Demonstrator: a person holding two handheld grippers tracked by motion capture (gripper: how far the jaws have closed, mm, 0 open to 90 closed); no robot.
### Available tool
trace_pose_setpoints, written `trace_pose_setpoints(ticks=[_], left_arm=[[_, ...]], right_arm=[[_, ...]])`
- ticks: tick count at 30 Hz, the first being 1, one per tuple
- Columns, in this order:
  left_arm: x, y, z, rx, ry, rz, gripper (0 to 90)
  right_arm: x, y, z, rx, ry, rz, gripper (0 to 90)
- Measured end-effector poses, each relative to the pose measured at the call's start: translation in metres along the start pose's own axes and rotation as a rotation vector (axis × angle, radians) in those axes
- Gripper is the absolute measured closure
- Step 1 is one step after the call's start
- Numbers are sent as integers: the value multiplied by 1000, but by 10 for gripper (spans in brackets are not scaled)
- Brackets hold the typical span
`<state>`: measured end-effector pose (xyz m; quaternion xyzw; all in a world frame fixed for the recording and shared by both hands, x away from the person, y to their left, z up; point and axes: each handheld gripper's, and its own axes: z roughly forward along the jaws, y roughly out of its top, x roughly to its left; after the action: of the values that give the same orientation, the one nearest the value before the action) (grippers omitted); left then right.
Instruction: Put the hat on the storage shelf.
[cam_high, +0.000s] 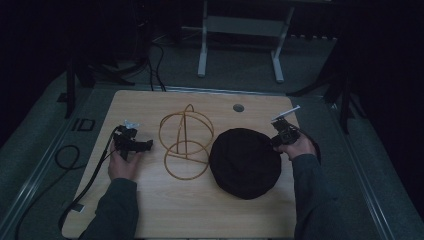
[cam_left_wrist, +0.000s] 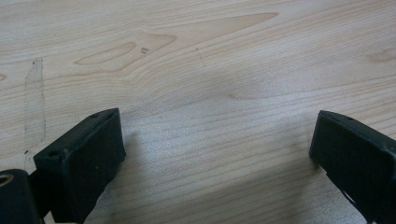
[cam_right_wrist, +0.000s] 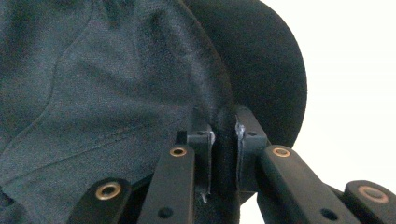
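Light wood-grain table (cam_high: 150, 210), rounded corners, small round grommet hole (cam_high: 238, 107) near the far edge. On it: gold wire stand (cam_high: 185, 142) left of centre, its ring base flat on the top, hoops rising upright. Black hat (cam_high: 245, 162) just right of the stand, lying on the tabletop, near but apart from the ring base. Left gripper (cam_high: 131, 142) rests on the table at the left side, left of the stand. Bare wood elsewhere, front half empty.
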<state>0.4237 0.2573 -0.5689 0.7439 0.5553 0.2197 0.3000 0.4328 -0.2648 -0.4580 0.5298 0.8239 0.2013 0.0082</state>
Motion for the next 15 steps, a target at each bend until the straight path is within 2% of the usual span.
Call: trace_pose_setpoints(ticks=[15], left_arm=[[0, 0, 0, 0, -1, 1, 28]], right_arm=[[-4, 8, -22, -29, 25, 53, 803]])
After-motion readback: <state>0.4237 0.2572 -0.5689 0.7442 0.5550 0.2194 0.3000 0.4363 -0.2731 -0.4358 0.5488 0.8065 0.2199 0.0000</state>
